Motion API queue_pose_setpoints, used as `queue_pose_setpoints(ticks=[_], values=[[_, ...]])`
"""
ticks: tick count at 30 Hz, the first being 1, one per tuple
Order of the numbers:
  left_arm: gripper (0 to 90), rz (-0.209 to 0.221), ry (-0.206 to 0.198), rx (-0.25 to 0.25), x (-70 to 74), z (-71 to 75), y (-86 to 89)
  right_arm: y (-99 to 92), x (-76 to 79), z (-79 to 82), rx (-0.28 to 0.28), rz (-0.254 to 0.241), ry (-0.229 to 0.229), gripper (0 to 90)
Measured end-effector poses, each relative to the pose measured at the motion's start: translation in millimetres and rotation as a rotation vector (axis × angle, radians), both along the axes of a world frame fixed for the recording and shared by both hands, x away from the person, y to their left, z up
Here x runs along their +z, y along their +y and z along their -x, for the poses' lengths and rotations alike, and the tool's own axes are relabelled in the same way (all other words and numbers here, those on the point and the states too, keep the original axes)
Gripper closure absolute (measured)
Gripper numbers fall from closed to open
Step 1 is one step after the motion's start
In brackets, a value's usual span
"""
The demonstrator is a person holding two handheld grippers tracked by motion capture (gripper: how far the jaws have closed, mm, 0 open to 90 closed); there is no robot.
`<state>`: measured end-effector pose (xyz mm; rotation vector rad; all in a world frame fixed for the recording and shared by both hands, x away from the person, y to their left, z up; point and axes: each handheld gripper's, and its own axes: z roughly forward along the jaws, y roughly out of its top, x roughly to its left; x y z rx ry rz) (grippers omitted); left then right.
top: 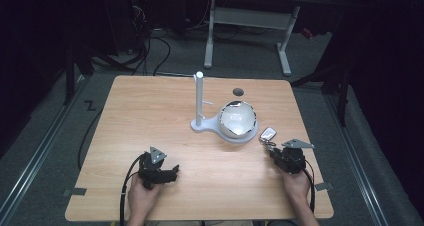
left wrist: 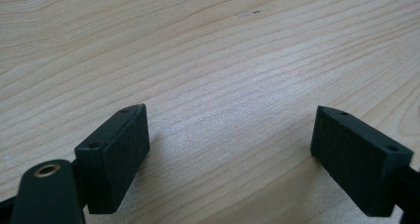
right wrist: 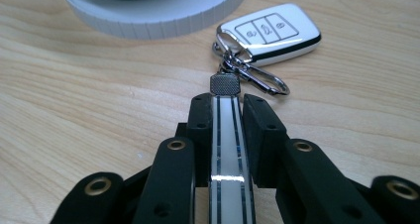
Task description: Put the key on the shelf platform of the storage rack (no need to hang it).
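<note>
A white car key fob (right wrist: 270, 33) with three buttons lies flat on the wooden table, just right of the white stand's round base (right wrist: 153, 11). A metal clasp (right wrist: 257, 78) links it to a flat white strap with dark lines (right wrist: 227, 149). My right gripper (right wrist: 229, 105) is shut on that strap, low over the table. From above, the fob (top: 268, 133) sits just ahead of my right gripper (top: 273, 151). At the near left, my left gripper (top: 172, 172) rests open on the table, with nothing between its pads (left wrist: 114, 154).
A white stand with an upright post (top: 199, 98) carries a white bowl (top: 238, 118) at the table's middle right. A dark round hole (top: 238, 91) lies behind the bowl. A desk frame (top: 247, 21) and cables stand on the floor beyond the table.
</note>
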<state>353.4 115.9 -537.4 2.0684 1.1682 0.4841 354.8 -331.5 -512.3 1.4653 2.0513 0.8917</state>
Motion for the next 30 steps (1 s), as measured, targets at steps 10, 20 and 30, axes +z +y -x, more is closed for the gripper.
queue_pose_setpoints(ticks=[10,20,30], values=[[15.6,0.0,0.001,-0.001,0.0,0.0,0.1,-9.3,18.8,11.8,0.0,-0.021,-0.054,75.6],[15.6,0.0,0.001,-0.001,0.0,0.0,0.1,-13.1,33.7,16.9,0.02,-0.077,-0.085,75.6],[15.6,0.001,0.001,0.0,0.0,0.0,0.1,-10.7,50.4,19.1,0.046,-0.094,-0.123,75.6]])
